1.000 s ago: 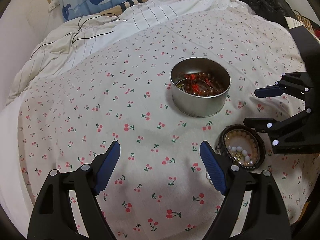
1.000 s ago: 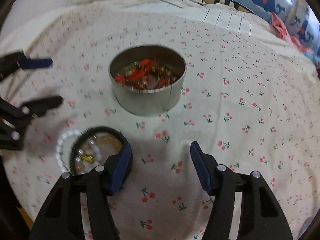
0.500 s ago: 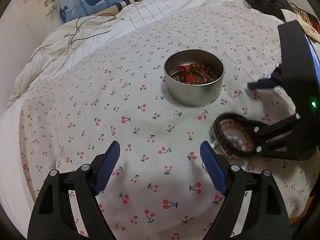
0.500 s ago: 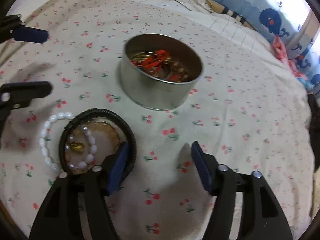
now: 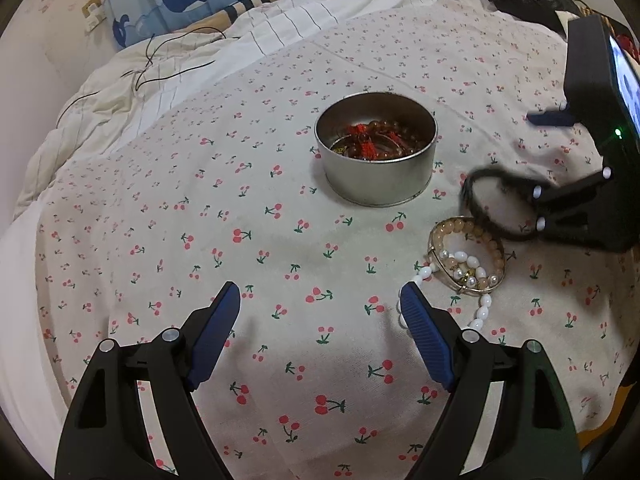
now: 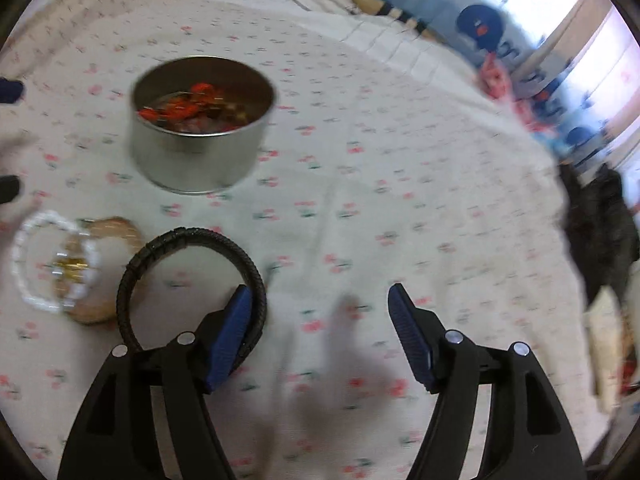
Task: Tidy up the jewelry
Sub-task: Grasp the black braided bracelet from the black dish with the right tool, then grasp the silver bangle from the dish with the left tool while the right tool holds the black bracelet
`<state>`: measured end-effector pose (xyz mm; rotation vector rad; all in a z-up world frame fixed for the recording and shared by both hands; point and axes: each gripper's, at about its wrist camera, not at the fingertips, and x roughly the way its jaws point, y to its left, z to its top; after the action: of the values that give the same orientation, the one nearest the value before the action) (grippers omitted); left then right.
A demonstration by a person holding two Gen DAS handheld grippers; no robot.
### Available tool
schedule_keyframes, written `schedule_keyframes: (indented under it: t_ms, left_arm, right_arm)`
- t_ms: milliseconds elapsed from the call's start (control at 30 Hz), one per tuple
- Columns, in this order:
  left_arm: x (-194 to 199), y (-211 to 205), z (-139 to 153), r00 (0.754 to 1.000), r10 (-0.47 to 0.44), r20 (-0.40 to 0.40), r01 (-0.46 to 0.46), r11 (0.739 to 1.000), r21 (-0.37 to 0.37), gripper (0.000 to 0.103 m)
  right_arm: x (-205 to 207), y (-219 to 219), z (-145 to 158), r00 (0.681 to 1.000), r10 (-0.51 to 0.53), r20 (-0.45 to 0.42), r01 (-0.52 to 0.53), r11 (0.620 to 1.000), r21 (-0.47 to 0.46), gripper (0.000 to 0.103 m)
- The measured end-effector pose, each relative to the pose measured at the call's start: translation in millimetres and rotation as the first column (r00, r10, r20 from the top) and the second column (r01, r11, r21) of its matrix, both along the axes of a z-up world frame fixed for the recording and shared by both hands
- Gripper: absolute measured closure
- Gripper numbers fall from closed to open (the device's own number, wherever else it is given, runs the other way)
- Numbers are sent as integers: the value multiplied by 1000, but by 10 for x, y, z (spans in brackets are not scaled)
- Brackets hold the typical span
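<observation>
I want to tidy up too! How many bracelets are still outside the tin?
3: a black bracelet hooked on the right gripper's finger, and a peach bead bracelet and white pearl bracelet overlapping on the bedspread.

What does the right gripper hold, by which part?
The black bracelet, loop hooked over one right gripper finger; jaws have just been opening, pinching nothing.

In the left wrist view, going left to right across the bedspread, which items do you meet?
Round metal tin holding beads → pile of pearl and peach bead bracelets → black braided bracelet hooked on one finger of the right hand-held gripper.
</observation>
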<state>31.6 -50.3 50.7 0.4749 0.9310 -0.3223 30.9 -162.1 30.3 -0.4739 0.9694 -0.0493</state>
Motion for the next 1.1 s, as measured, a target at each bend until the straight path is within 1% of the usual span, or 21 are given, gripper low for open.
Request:
schedule_keyframes:
  t_ms: [67,133,167,200,233,300,333,367,400,500,600,700,733,767,800,867,900,933,967,1033,1100]
  left_arm:
    - [2,-6,-8,1000,-4,-4,4,1000,-5,24]
    - [12,-21,-21,1000,-8,-13,8,1000,-15,24]
    - [16,-36,-26,1000,-13,-20,13,1000,-25,24]
    - [17,-41,-30,1000,-20,-24,19,999,-32,24]
    - [13,-53,-34,999,-30,-29,29,999,-41,24]
    - [7,-66,-54,998,-49,-48,46,997,-62,24]
    - [7,-70,-66,997,-55,-56,51,996,-70,24]
    - [10,-69,-78,996,-58,-62,53,995,-80,24]
    - [14,-69,-86,996,-57,-65,51,994,-93,24]
    - [74,-49,-110,995,-52,-91,35,984,-177,24]
    - [177,-68,-147,989,-43,-139,2,959,-283,24]
    - [289,-133,-206,976,-52,-213,-39,916,-400,24]
    - [334,-169,-251,967,-61,-248,-55,898,-436,25]
    - [363,-187,-283,961,-63,-269,-68,891,-450,26]
    - [411,-216,-342,947,-69,-313,-95,872,-480,29]
    - [470,-257,-427,921,-93,-379,-136,835,-534,48]
    - [484,-275,-446,914,-103,-393,-141,827,-544,55]
    - [493,-290,-455,908,-111,-403,-144,822,-550,66]
    - [497,-301,-463,903,-122,-412,-146,815,-561,77]
    - [488,-310,-452,900,-137,-415,-148,798,-585,87]
    - [461,-336,-415,905,-151,-399,-132,791,-597,92]
  right_arm:
    - [2,-37,-10,1000,-1,-21,3,998,65,36]
    - [-4,-34,-46,998,32,-60,-23,988,155,36]
    - [-4,-18,-54,997,38,-61,-28,988,152,38]
    - [-6,3,-59,997,46,-61,-36,988,148,43]
    - [-2,-4,-52,996,56,-72,-43,985,170,46]
    - [-18,-17,-47,994,71,-87,-51,975,216,67]
    - [-37,-6,-54,994,73,-87,-53,974,220,69]
    - [-43,1,-45,994,76,-81,-57,975,215,75]
    - [-46,4,-36,994,77,-82,-58,974,218,78]
    - [-33,7,-39,994,70,-84,-48,971,235,78]
    - [-14,21,-48,994,69,-81,-49,973,224,77]
    - [4,12,-55,994,69,-87,-47,971,233,75]
    - [10,-5,-58,994,67,-88,-45,971,235,75]
    - [8,-24,-54,994,65,-89,-42,971,237,75]
    - [24,-46,-59,994,65,-91,-41,970,240,75]
    - [34,-65,-61,994,64,-92,-40,971,235,74]
    - [31,-76,-60,994,61,-91,-38,972,231,72]
    - [26,-83,-60,994,58,-90,-37,973,228,71]
    - [24,-102,-57,995,52,-87,-32,975,220,67]
    - [26,-139,-54,996,38,-82,-20,977,214,60]
    - [23,-161,-56,996,33,-82,-15,977,215,57]
